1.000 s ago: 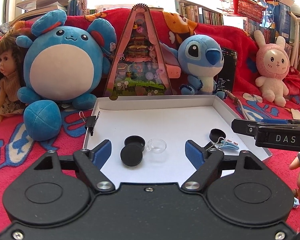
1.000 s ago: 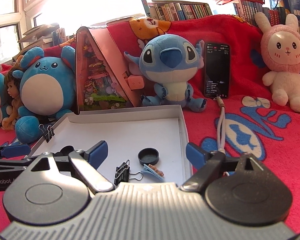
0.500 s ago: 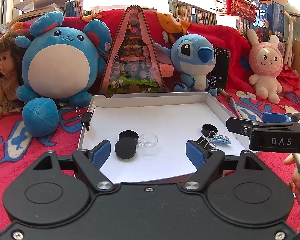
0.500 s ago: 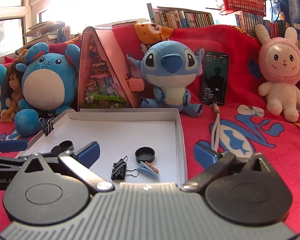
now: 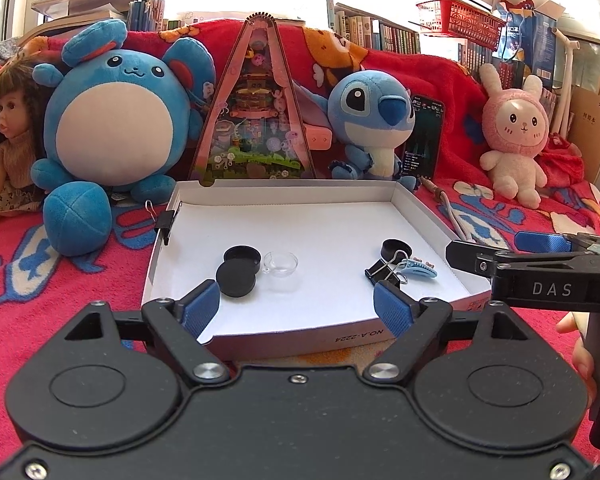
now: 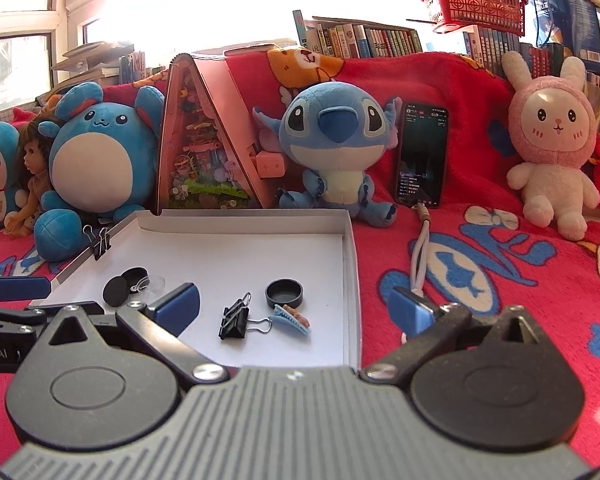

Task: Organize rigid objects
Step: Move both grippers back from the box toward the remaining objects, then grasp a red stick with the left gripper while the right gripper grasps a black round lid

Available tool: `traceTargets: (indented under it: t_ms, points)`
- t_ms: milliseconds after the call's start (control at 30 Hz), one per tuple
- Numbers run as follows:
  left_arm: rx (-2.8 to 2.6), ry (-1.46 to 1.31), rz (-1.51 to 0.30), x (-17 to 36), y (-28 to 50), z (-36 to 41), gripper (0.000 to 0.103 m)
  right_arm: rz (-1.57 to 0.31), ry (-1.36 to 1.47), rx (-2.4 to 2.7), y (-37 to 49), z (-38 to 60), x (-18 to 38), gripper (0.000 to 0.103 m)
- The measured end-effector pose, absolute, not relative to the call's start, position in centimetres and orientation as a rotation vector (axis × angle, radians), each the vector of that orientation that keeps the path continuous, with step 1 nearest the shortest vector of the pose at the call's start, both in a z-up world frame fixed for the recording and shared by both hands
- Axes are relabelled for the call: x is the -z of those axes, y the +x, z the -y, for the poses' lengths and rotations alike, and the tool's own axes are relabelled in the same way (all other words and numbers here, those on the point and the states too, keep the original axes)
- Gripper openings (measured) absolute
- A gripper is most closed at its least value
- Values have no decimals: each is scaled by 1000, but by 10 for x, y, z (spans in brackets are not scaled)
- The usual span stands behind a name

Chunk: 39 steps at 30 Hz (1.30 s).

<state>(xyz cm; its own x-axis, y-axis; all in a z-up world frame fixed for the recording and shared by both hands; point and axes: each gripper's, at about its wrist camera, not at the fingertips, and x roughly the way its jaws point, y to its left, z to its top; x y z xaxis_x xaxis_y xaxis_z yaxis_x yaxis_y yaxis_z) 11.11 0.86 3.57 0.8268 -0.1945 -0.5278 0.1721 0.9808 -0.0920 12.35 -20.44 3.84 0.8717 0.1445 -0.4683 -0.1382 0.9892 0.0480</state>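
Right tongs [image 6: 296, 312] widened, empty; black binder clip [image 6: 236, 320] flat in box [image 6: 350, 264].

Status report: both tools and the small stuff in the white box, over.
Left tool open, empty. Right tool open, just widened, empty. Binder clip, hair clip, caps in white box. Nothing blocking.

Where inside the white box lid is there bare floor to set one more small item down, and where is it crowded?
Free: the white box lid's back half up to its rear wall, and the middle strip between the clear dish and the binder clip. Crowded: the black jar with its cap, front left; the small black cap and blue hair clip, front right.
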Motion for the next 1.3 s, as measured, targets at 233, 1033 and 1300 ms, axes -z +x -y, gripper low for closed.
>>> traceTargets:
  t_ms: [233,1033,1300]
  points:
    - [207,-42,-559,-34,94,-5,83,-490,1,-151,109,207,-35,103]
    - [219,-12,-590,-3,27,4,84,-497,-91,-197,42,206,-14,103]
    - [226,11,-619,4,5,-1,83,-511,-143,-244,15,202,-5,103]
